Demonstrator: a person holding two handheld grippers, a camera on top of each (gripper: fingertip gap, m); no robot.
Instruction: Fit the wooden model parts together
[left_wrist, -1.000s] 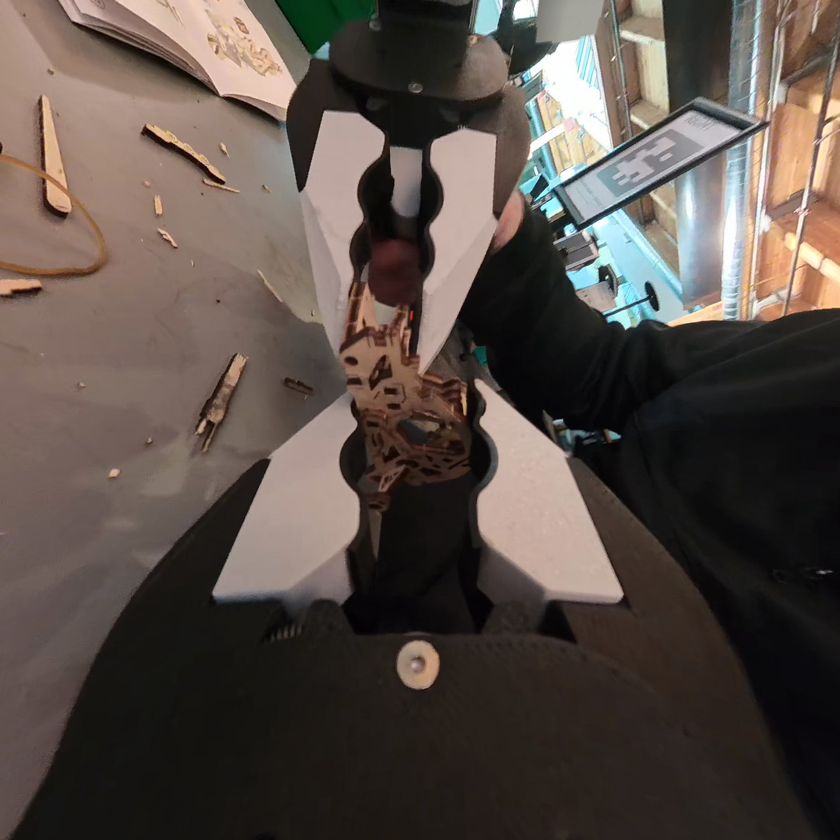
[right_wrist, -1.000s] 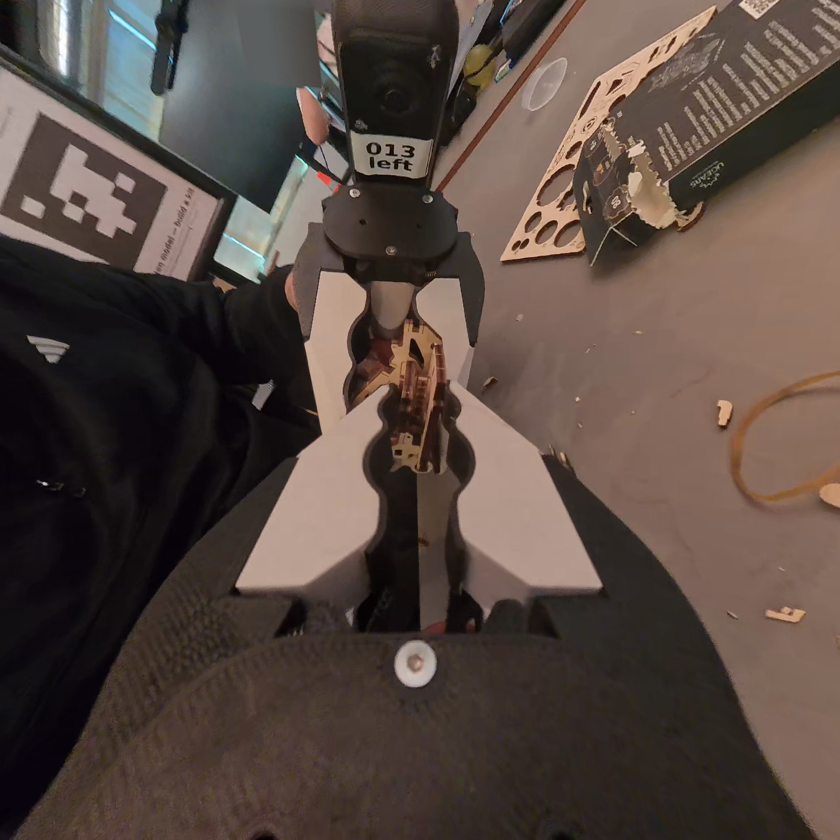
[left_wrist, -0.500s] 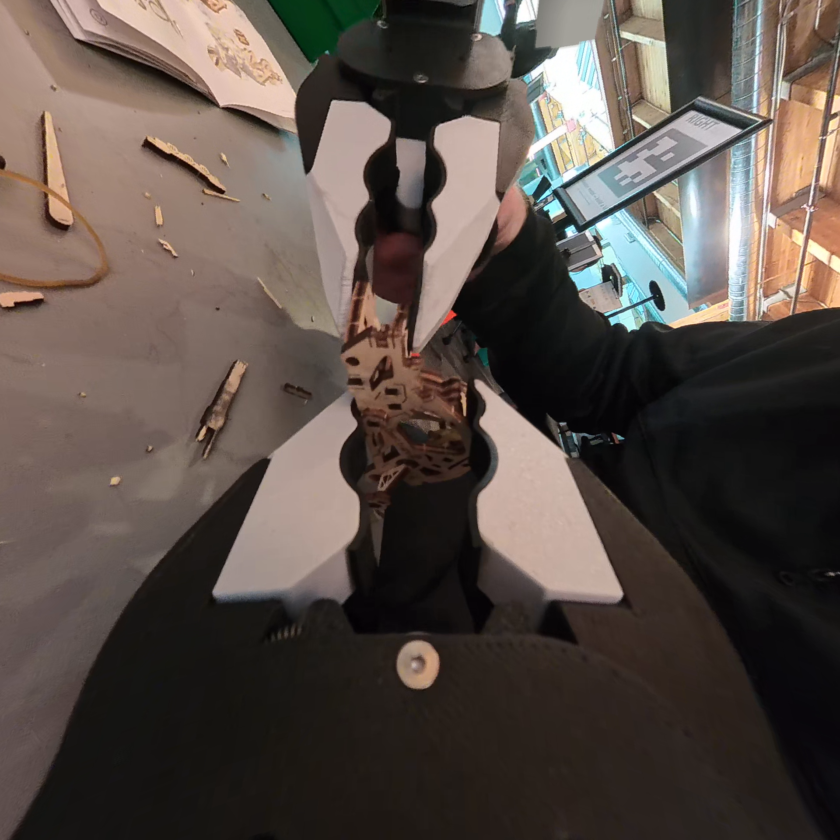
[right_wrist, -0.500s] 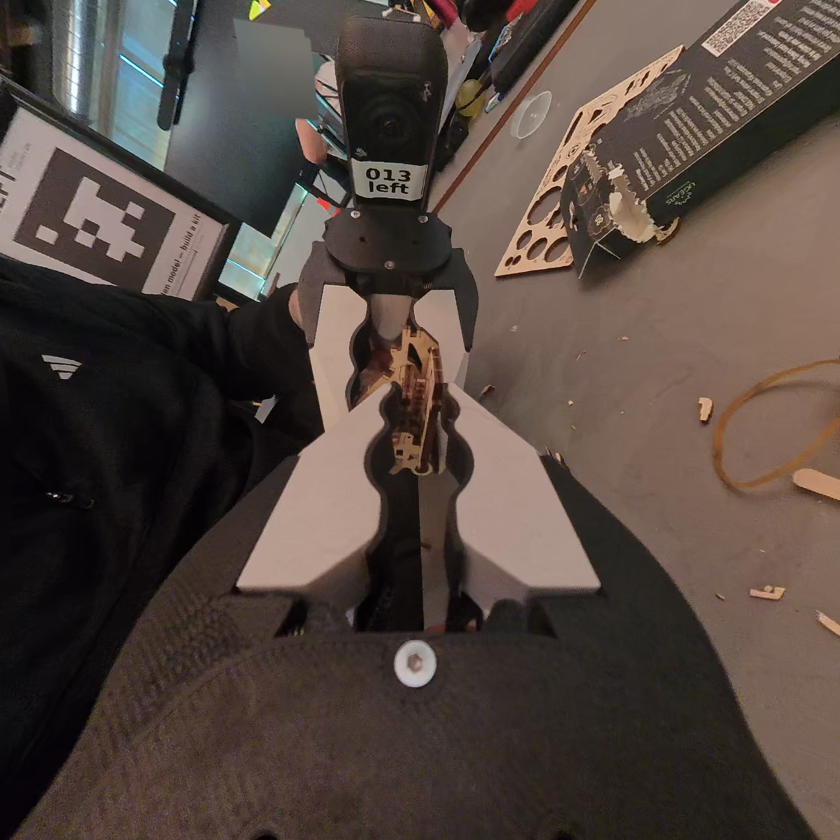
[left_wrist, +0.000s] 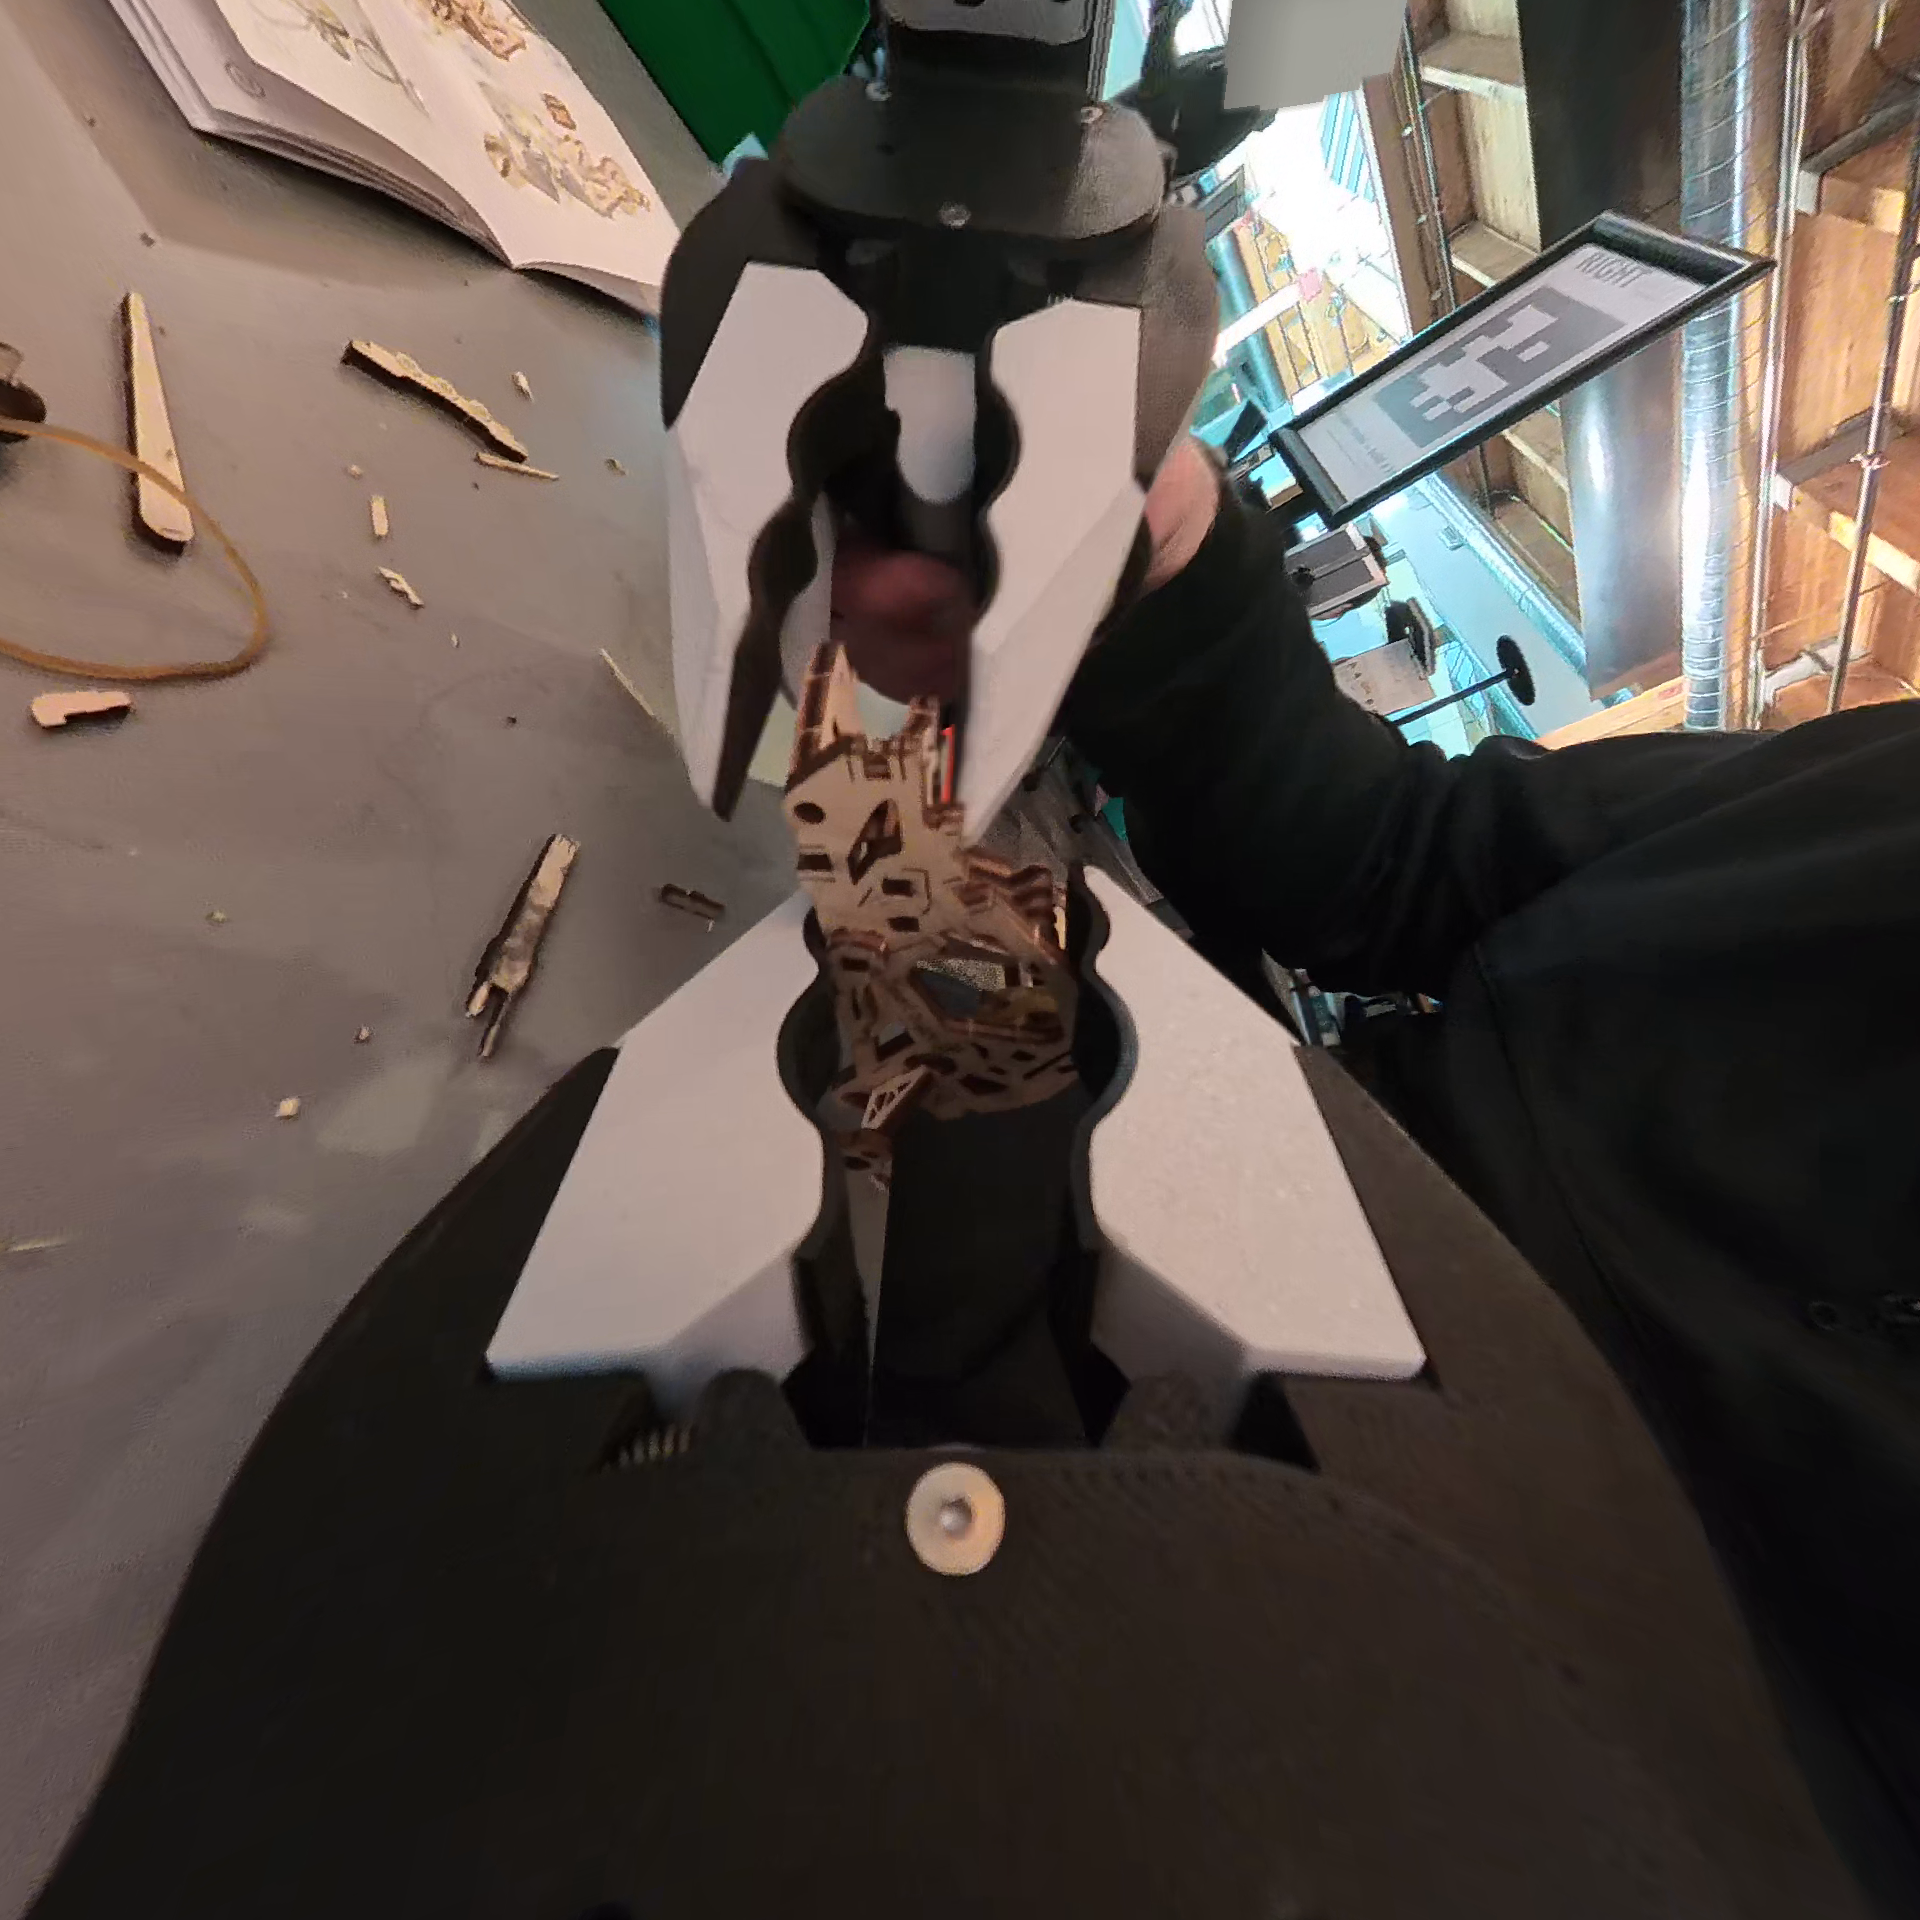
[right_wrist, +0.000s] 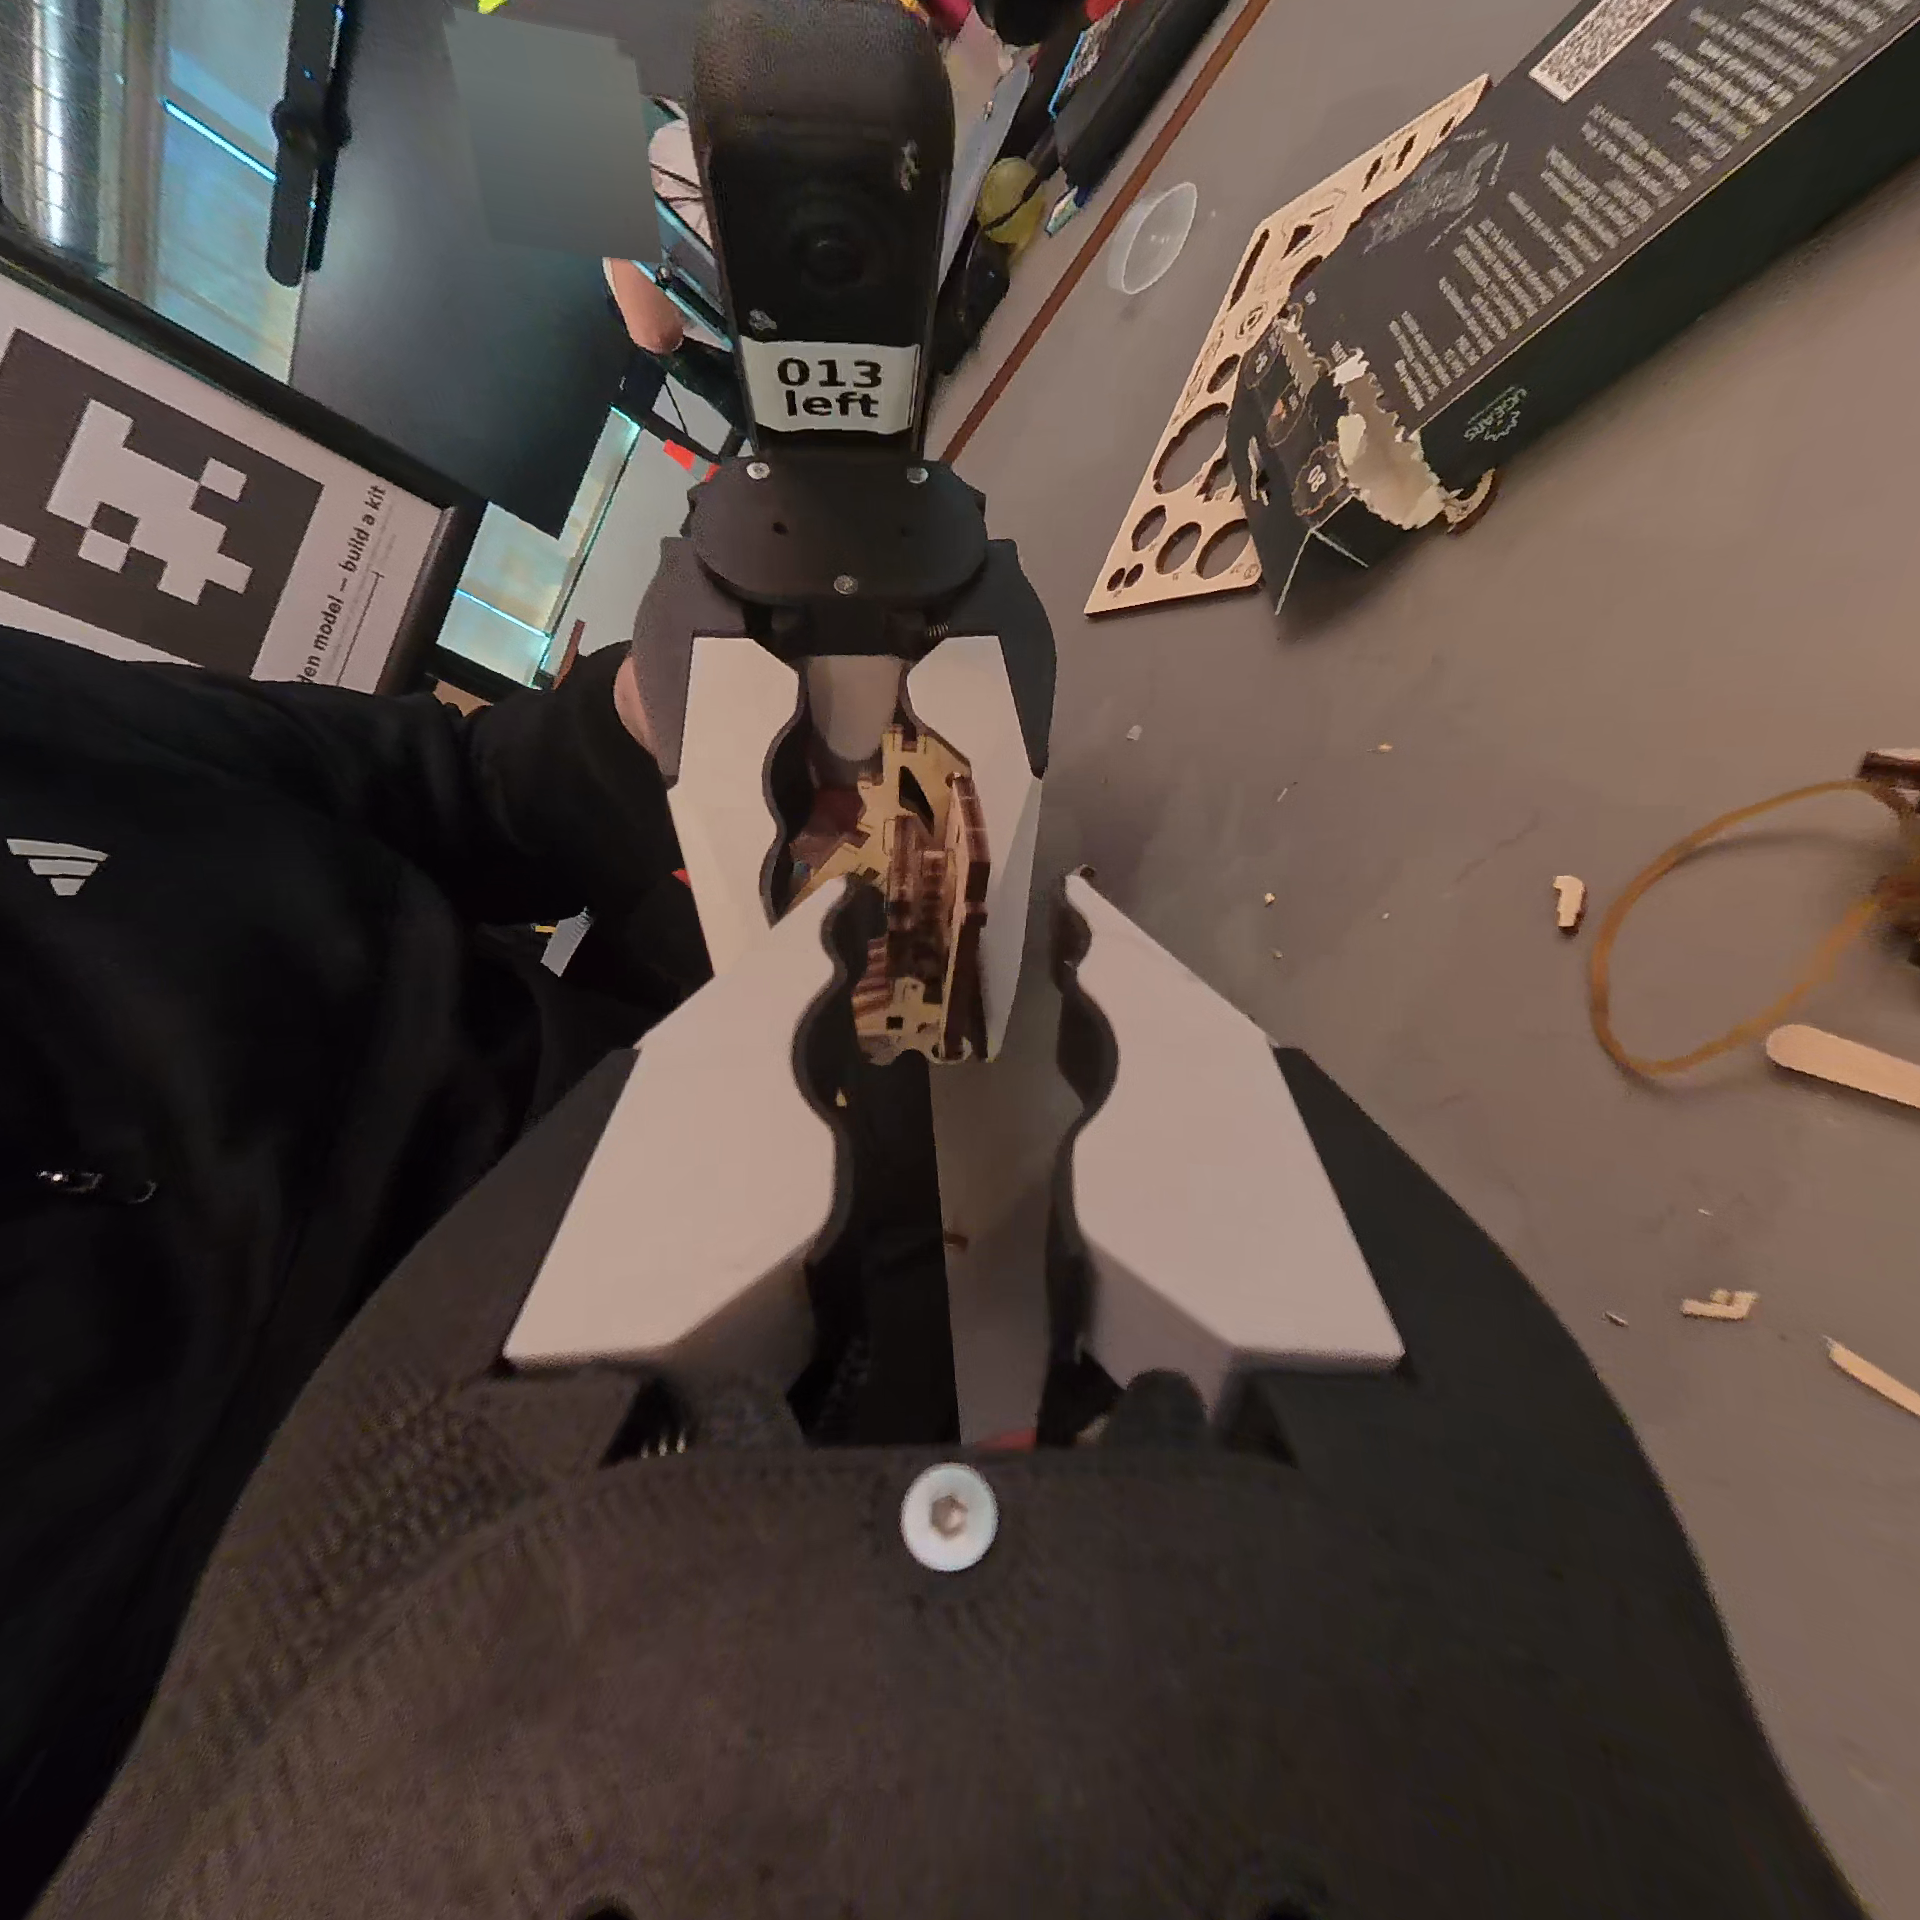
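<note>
Broadly, the grey counter (left_wrist: 312, 883) offers open room on one side, its far edge well off, with the person's dark sleeve (left_wrist: 1247, 748) close on the other. Above it, the left tongs (left_wrist: 940, 914) clamp the wooden model (left_wrist: 935, 966). The right tongs (right_wrist: 951, 894) stand spread, jaws clear of the model's tip; regripping squarely before pressing seems wise.

1. Left gripper (left_wrist: 940, 914): fingers closed in on the model (left_wrist: 935, 977), pointing straight at the other gripper.
2. Right gripper (right_wrist: 951, 899): fingers spread apart, gripping nothing, tips just beside the left gripper's tips.
3. Both meet nose to nose above the table.
</note>
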